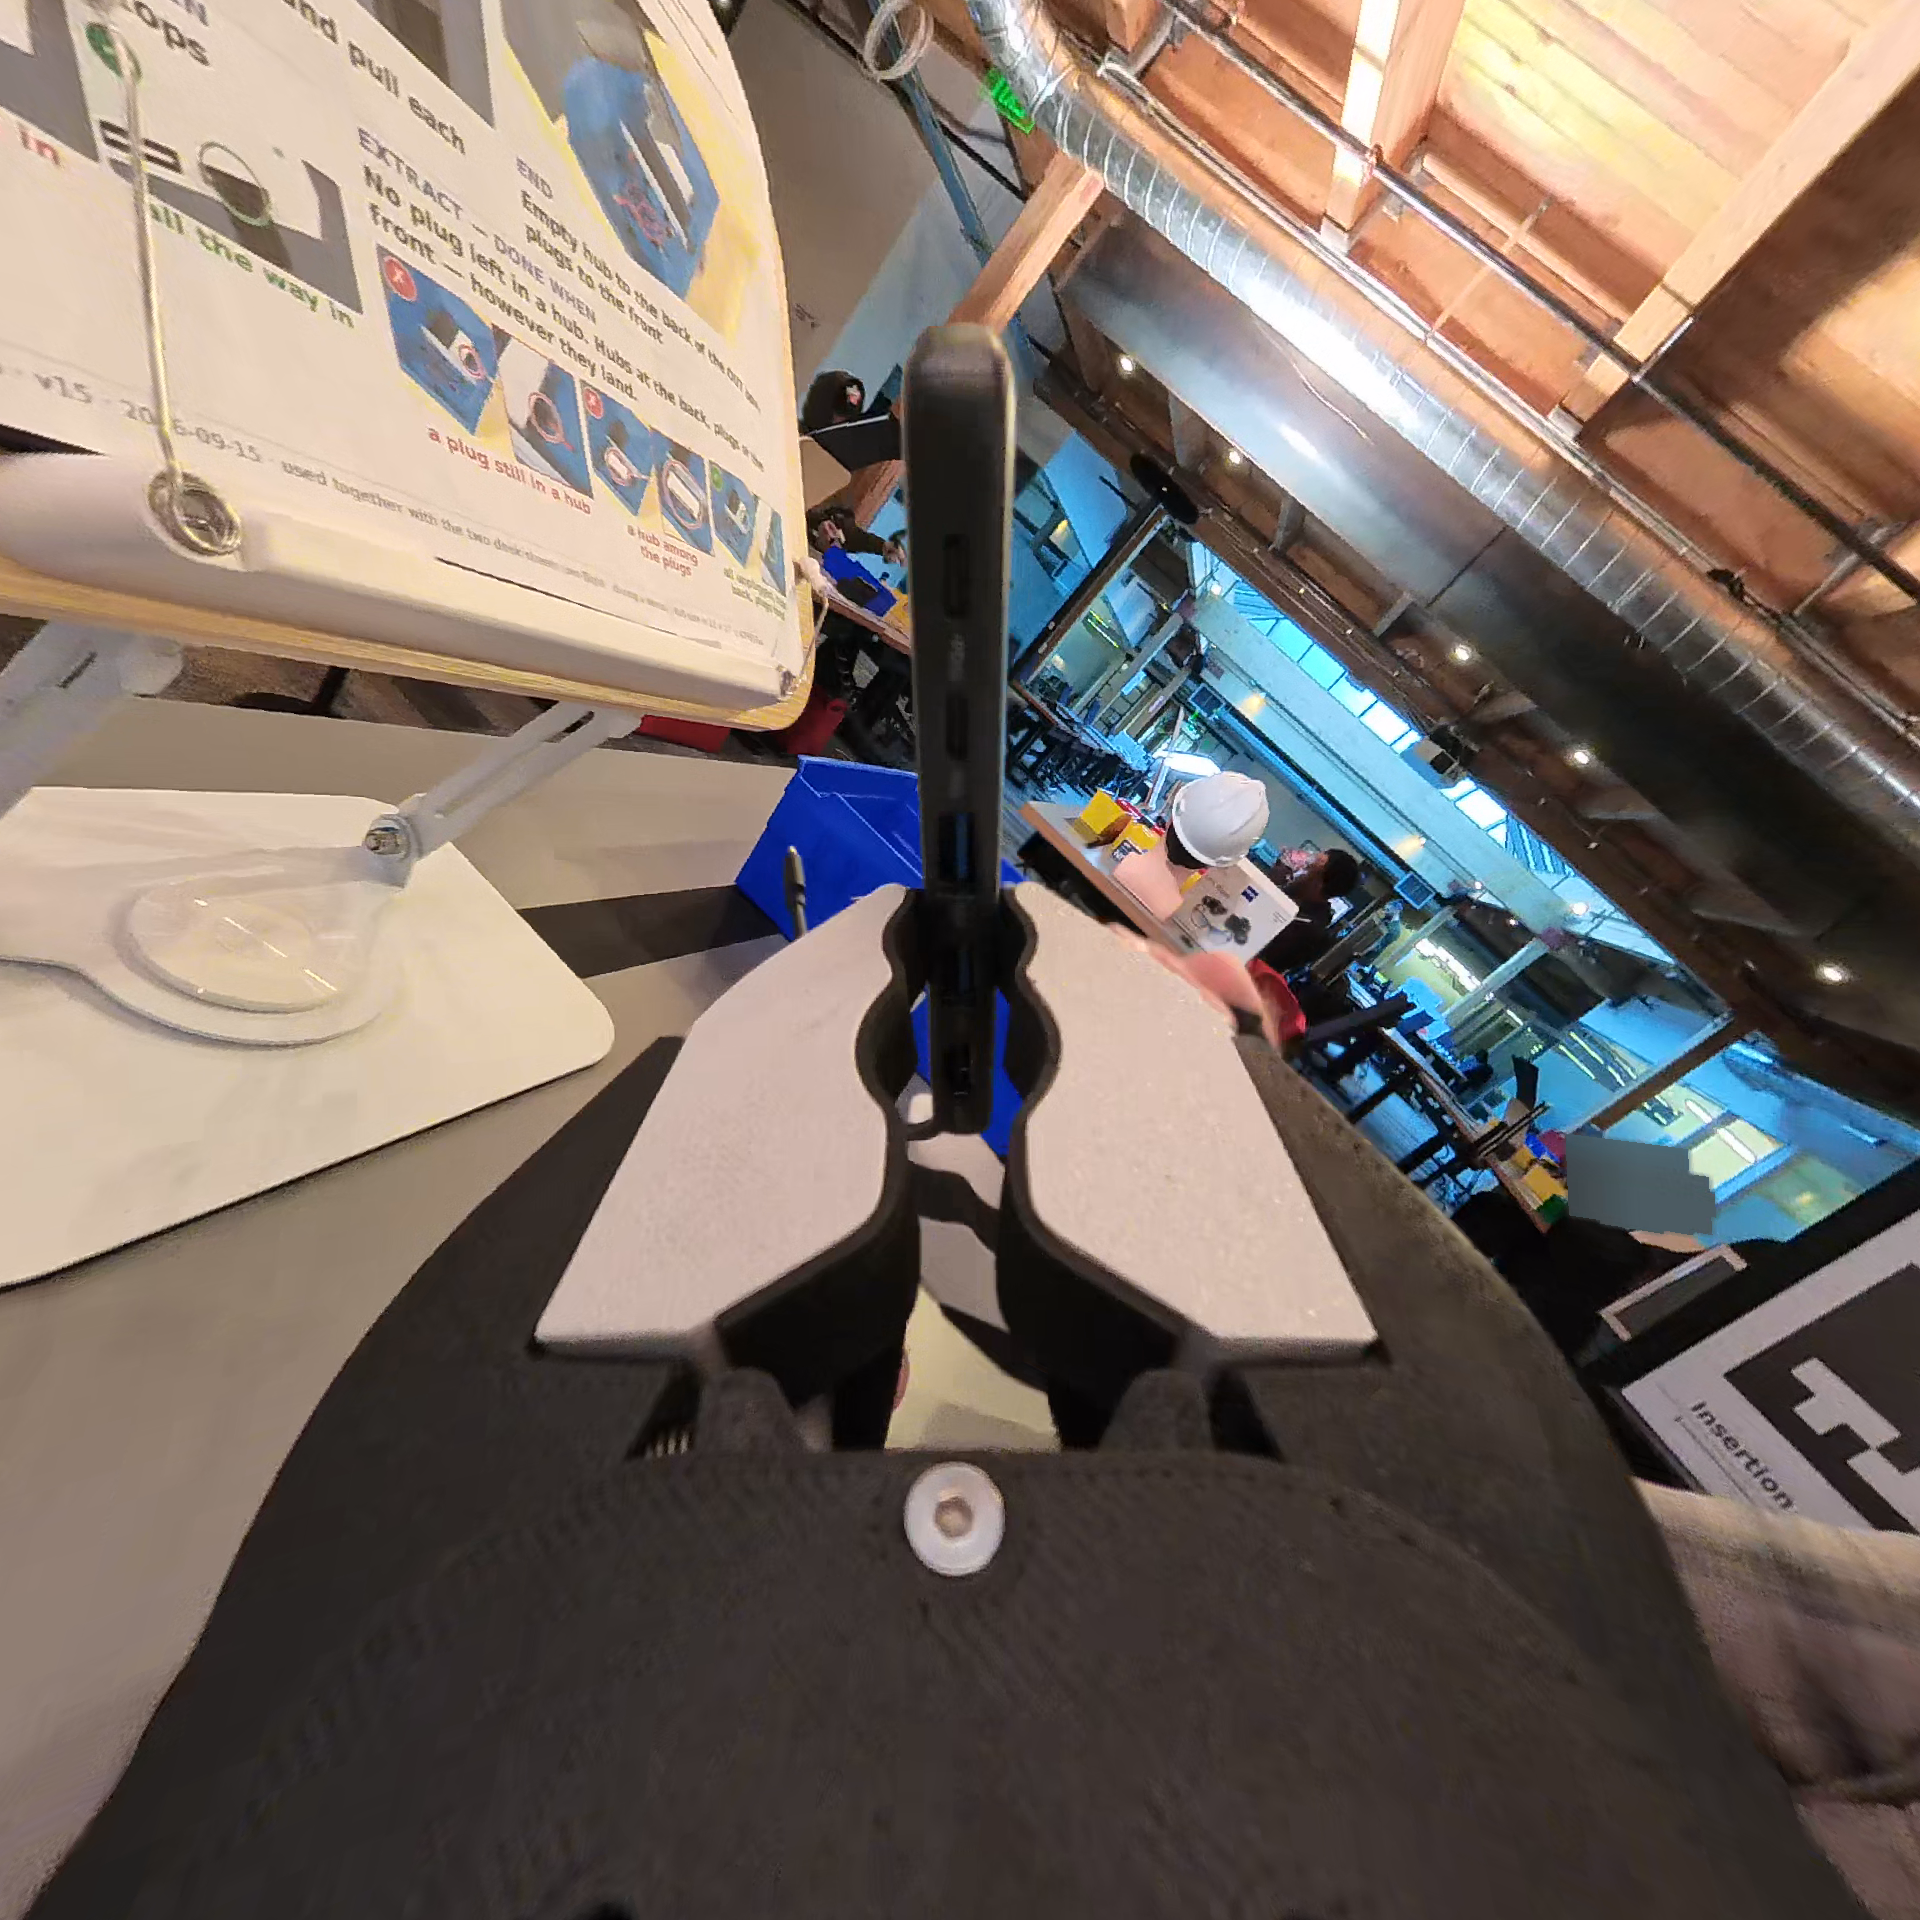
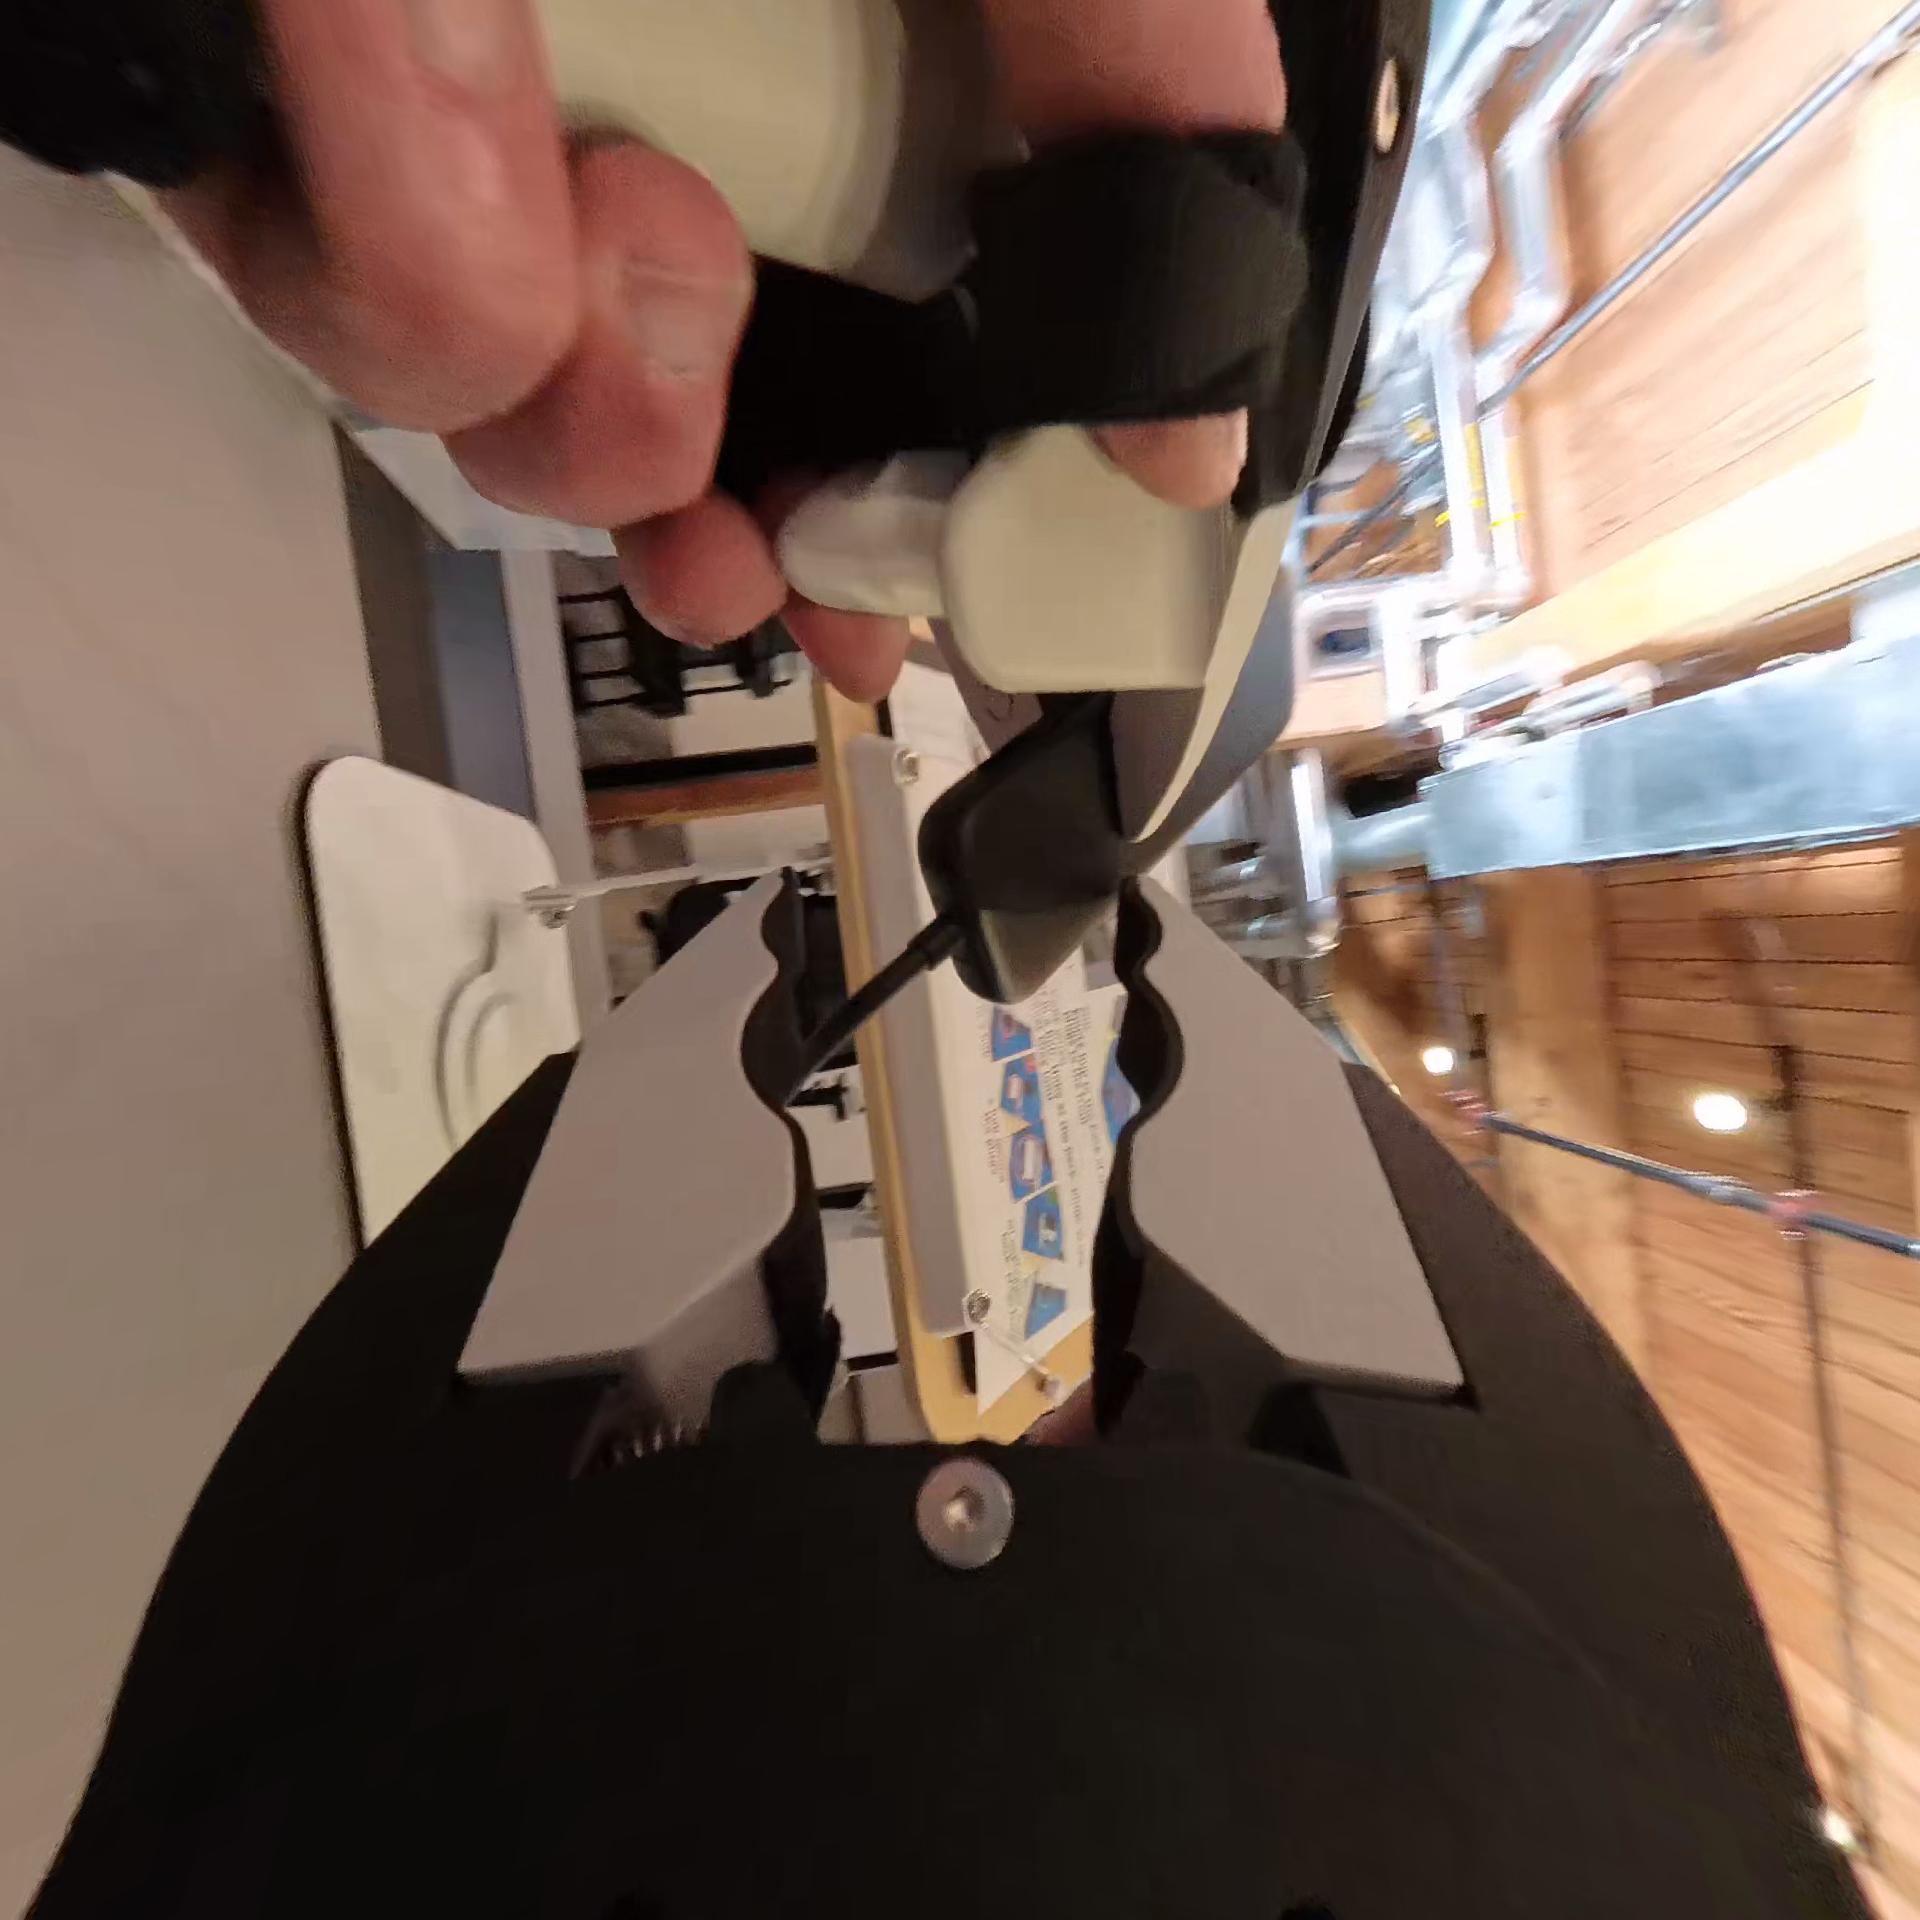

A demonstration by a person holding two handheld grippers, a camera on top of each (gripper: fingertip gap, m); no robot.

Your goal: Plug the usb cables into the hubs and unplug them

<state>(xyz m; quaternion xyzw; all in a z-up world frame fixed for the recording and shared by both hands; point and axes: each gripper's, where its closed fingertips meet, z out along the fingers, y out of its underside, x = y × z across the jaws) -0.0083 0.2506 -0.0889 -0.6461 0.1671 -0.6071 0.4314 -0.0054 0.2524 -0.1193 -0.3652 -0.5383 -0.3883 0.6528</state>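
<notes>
Closest to you, your left gripper (image 1: 958,935) is clenched on the lower end of a slim black hub (image 1: 956,665), holding it upright and edge-on so its row of ports faces the camera; every port you can see on that edge is empty, and no plug shows in this view. Beyond the hub, to its left, stands the instruction sheet (image 1: 395,312) on its white stand (image 1: 260,987), and just behind the hub sits a blue bin (image 1: 842,831). Your right gripper (image 2: 951,935) is spread wide and grasps nothing. Past its tips your left hand (image 2: 540,291) holds the other gripper, with the hub's dark end and its thin cable (image 2: 883,987) hanging out. By my reading, the plugging for this hub is not yet done, or its unplugging already is; a cable still needs fetching.
</notes>
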